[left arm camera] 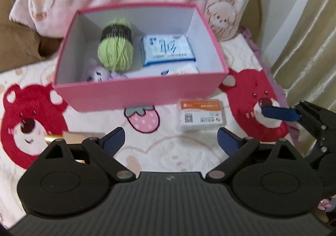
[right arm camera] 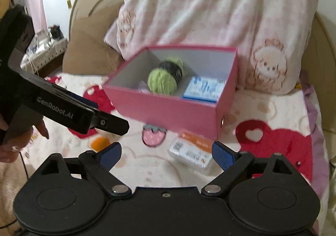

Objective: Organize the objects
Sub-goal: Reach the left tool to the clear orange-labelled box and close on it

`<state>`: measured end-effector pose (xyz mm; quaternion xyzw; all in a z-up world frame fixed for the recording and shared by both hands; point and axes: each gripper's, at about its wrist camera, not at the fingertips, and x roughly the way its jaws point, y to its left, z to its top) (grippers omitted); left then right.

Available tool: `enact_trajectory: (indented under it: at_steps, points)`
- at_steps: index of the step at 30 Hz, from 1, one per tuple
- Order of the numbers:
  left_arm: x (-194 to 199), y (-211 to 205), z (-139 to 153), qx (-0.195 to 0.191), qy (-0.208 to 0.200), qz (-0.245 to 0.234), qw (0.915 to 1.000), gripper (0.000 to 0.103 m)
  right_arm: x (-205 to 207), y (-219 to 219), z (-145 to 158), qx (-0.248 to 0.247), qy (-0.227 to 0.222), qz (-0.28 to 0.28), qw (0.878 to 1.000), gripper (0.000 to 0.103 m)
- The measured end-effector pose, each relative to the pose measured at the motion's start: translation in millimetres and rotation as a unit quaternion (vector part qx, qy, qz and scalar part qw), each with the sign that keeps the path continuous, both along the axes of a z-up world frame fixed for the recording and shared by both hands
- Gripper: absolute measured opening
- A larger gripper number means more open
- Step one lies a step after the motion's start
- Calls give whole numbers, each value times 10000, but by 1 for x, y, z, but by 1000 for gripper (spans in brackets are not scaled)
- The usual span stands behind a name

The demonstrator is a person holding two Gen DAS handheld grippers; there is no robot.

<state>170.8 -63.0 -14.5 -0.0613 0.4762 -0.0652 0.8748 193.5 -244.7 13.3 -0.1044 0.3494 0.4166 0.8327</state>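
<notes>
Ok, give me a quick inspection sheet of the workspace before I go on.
Surface: bear-print blanket on a bed.
Job's things: pink box open, holding green yarn, blue-white packet and a purple plush; clear labelled case on the blanket in front of it.
Clutter: gold item, orange item.
Grippers: left gripper and right gripper both open, empty.
Cables: thin dark cable by the hand.
Surroundings: pillow, curtain.
</notes>
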Motion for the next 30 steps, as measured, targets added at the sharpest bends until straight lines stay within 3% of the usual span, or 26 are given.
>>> enact_trajectory:
  at_steps: [3, 6, 12, 16, 18, 21, 26, 30]
  points:
    - [1, -10, -22, 130, 1, 33, 9999, 94, 8, 4, -20, 0, 5, -42, 10000, 95]
    - [4, -15, -38, 107, -68, 34, 9999, 93, 7, 10, -37, -198, -367, 53, 9991, 95]
    - [20, -13, -65, -229, -140, 146, 9995, 92, 2, 15, -55, -361, -989, 156, 9943, 95]
    - [29, -10, -79, -533, -305, 151, 9980, 91, 9, 20, -69, -533, -1138, 119, 9920, 95]
    - [33, -7, -87, -647, -401, 203, 9969, 90, 17, 22, -78, -632, -1130, 32, 9916, 95]
    - [43, -6, -99, -601, -173, 534, 9966, 89, 31, 24, -89, -750, -958, -130, 9925, 94]
    - [51, -9, -114, -701, -316, 424, 9961, 84, 42, 21, -97, -480, -537, -220, 9972, 92]
    - [56, -1, -128, -1300, -441, 542, 9890, 76, 35, 28, -98, -532, -476, -76, 9974, 90]
